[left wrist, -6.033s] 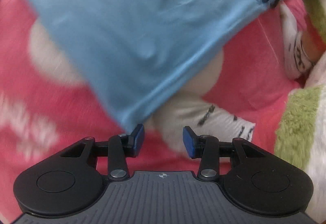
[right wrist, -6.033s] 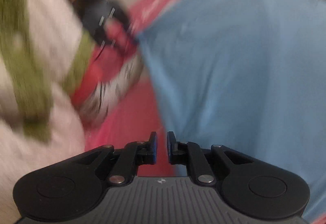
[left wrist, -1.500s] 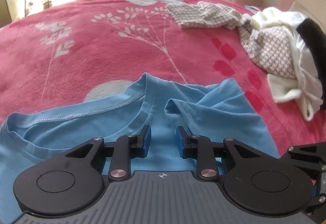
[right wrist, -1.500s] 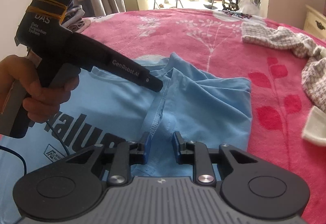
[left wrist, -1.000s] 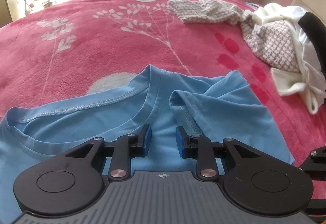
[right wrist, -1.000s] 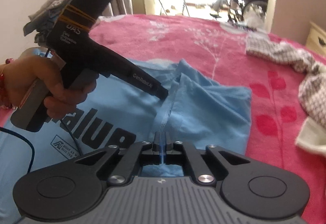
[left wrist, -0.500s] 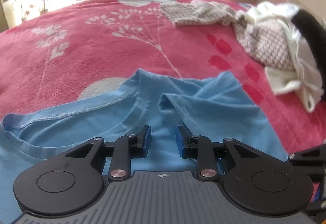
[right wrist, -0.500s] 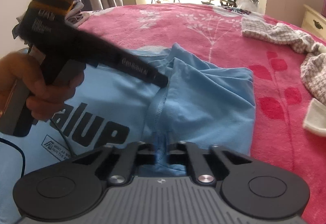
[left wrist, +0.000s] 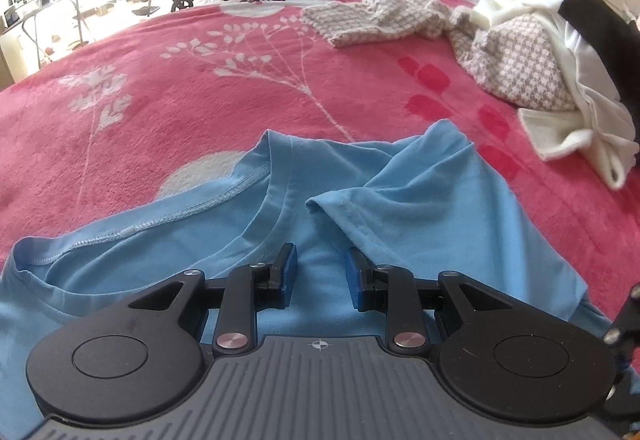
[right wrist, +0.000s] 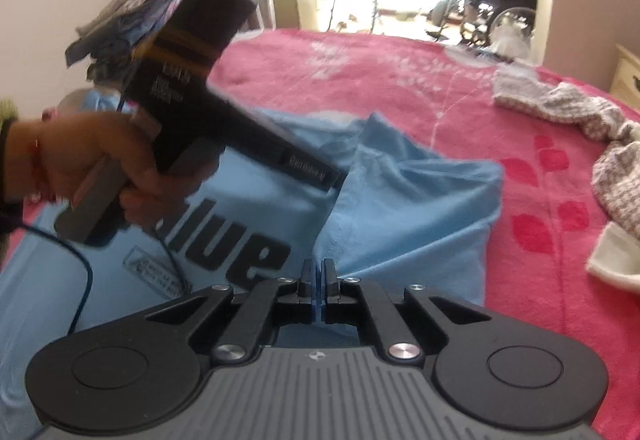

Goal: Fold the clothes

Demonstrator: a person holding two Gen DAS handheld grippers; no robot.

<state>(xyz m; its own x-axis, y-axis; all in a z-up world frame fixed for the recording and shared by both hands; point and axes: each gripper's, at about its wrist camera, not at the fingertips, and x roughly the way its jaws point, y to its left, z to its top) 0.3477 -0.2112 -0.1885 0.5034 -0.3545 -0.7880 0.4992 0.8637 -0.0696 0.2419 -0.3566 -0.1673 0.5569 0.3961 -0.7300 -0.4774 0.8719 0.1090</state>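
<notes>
on the bed [left wrist: 168, 108], my right gripper [right wrist: 318, 274] pinches the blue t-shirt [right wrist: 408, 212] sleeve hem for folding inward; left gripper [left wrist: 320, 272] jaws released above it.

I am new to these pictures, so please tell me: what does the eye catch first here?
A light blue T-shirt lies spread on a pink floral blanket, one sleeve folded inward. The right gripper is shut on its fabric, while the left gripper hovers open near the collar. A checked garment lies crumpled at the far right.
</notes>
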